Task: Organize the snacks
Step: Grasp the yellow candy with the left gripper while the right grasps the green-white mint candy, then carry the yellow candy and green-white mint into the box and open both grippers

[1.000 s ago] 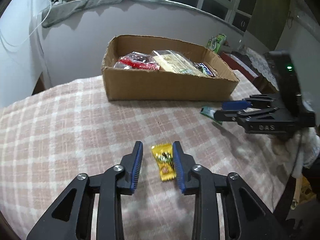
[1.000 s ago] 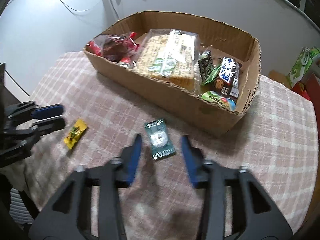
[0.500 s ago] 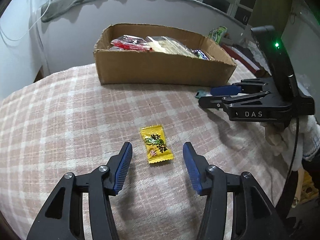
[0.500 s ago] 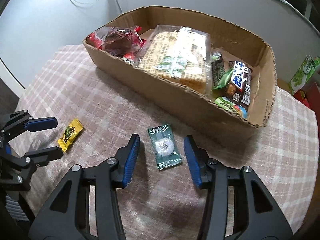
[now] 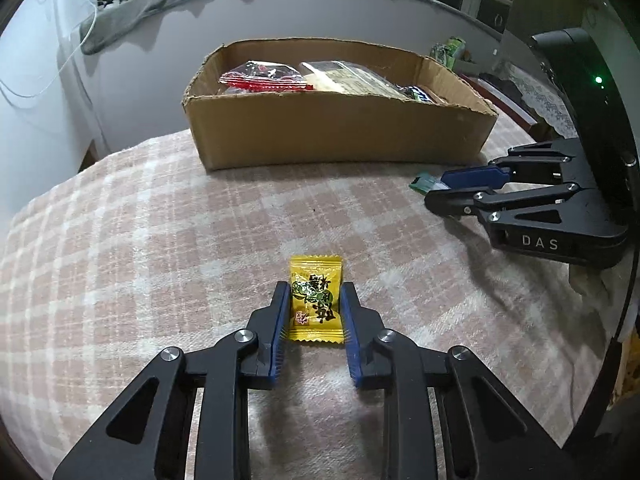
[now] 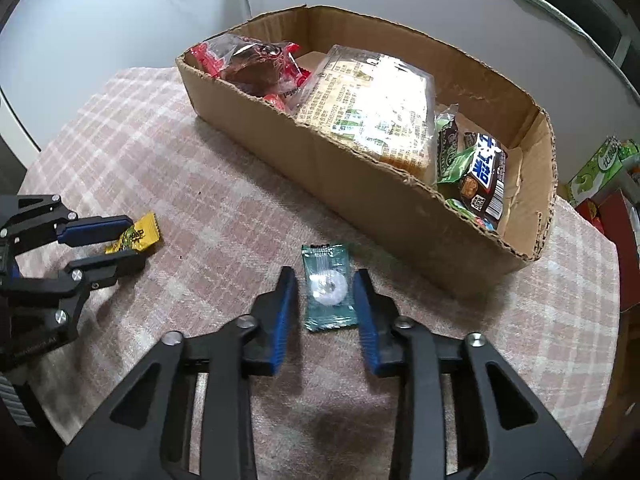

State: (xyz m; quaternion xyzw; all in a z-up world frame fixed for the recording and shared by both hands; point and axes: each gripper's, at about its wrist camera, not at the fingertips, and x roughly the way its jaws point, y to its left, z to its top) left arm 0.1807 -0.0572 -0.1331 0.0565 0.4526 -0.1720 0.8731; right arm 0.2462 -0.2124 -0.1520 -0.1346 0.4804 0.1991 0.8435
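The cardboard box (image 6: 400, 200) stood at the far side of the checked cloth (image 5: 140, 240) and already held several snacks: a red packet (image 6: 256, 64), a large clear pack of wafers (image 6: 372, 108) and a few small wrapped bars (image 6: 480, 176) at its right end. Two sweets were outside it, both on the cloth in front of the box. The yellow candy (image 5: 316, 300) lay well in front of the box's near wall, and the left gripper (image 5: 314, 312) had just been closing on it; its blue pads (image 5: 282, 320) sat against both long edges of the wrapper, so it was judged to be gripping the candy, which was not yet lifted. The green mint (image 6: 328, 286) lay just in front of the box's near wall, nearer its right end. The right gripper (image 6: 326, 300) had likewise just been closing, with the mint between its pads (image 6: 286, 308); the right pad seemed to meet the wrapper while a narrow gap showed on the left, so a firm hold could not be confirmed. In my judgement the task was nearly done: these two pieces remained to be lifted and placed in the box.
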